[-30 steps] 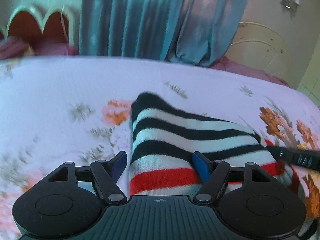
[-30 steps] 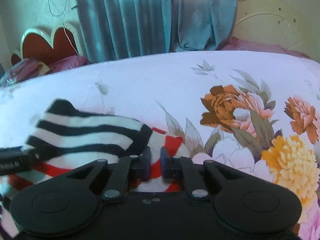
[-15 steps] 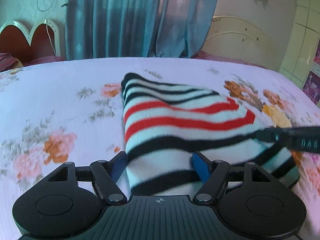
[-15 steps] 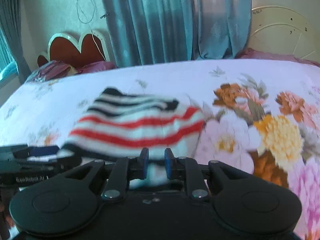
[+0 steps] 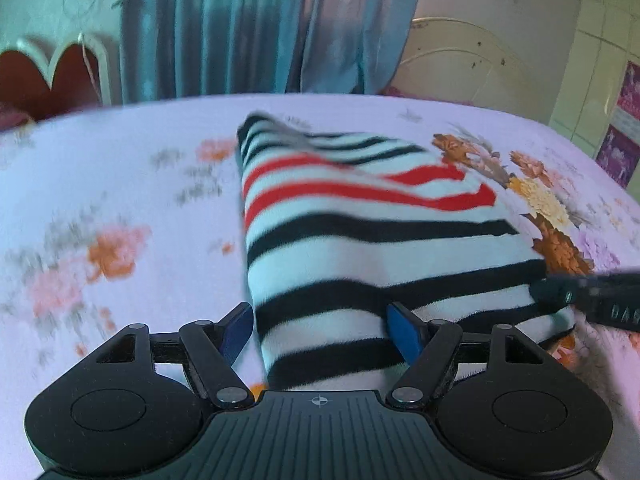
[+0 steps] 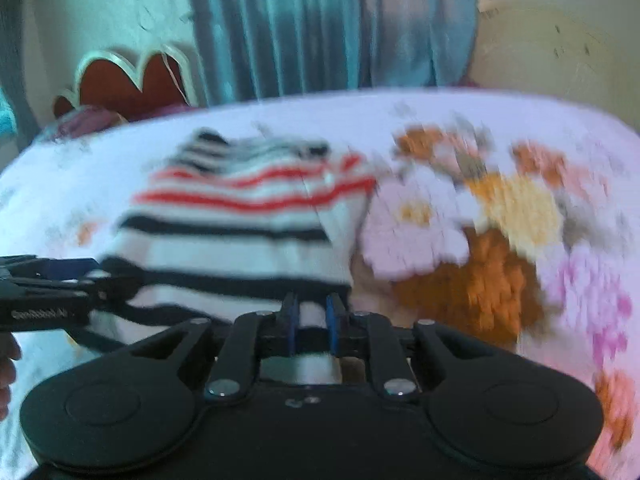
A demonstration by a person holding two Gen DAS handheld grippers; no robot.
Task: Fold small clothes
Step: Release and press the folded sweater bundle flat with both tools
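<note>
A small striped garment [image 5: 360,240], white with black and red bands, lies stretched over the flowered bedsheet [image 5: 120,208]. Its near left corner sits between the wide-set blue pads of my left gripper [image 5: 320,320]. The left pad touches the cloth's edge and the right pad presses into a pucker. In the right wrist view the same garment [image 6: 240,240] runs to my right gripper [image 6: 312,314], whose narrow jaws pinch white cloth at the near right corner. Each gripper shows in the other's view: the right gripper [image 5: 556,292] at the cloth's right edge, the left gripper [image 6: 92,280] at its left, with cloth drooping below.
Teal curtains [image 5: 260,28] hang behind the bed. A red scalloped headboard [image 5: 40,76] stands at the back left, a cream round one [image 5: 460,64] at the back right. Fingers of a hand [image 6: 6,360] show at the left edge. Bedsheet spreads on both sides of the garment.
Both grippers have drawn back across the bed with the garment's near edge. The cloth now lies longer, with the red bands in its middle and black bands nearest the jaws.
</note>
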